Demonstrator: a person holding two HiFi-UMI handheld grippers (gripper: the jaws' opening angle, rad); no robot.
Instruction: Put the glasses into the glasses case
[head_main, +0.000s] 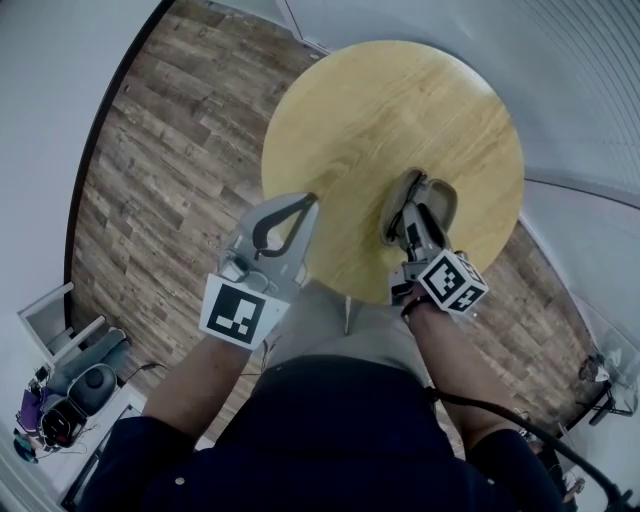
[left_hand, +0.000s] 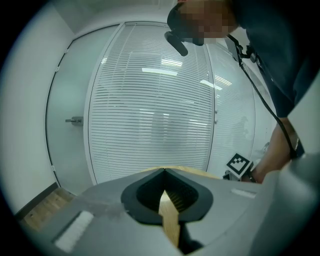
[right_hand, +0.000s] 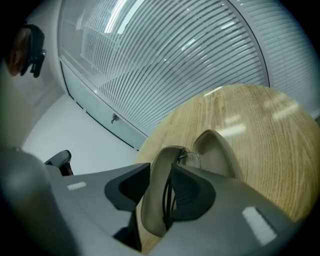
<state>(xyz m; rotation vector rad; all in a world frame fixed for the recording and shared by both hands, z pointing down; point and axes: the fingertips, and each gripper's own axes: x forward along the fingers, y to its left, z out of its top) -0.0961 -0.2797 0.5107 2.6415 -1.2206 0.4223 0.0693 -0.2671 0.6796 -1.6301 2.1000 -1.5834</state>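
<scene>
The left tool (head_main: 308, 203), pressed together and empty, hovers at the round light-wood table's (head_main: 400, 100) near-left edge. The right tool (right_hand: 160, 170) stands spread astride the left half of the open beige glasses case (right_hand: 220, 150), which lies lengthwise near-to-far with the thin dark-rimmed glasses (right_hand: 187, 156) inside.

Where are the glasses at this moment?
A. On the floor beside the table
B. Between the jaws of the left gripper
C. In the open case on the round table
C: the right gripper view shows the glasses lying in the open case on the table, and the left gripper is shut with nothing in it.
</scene>
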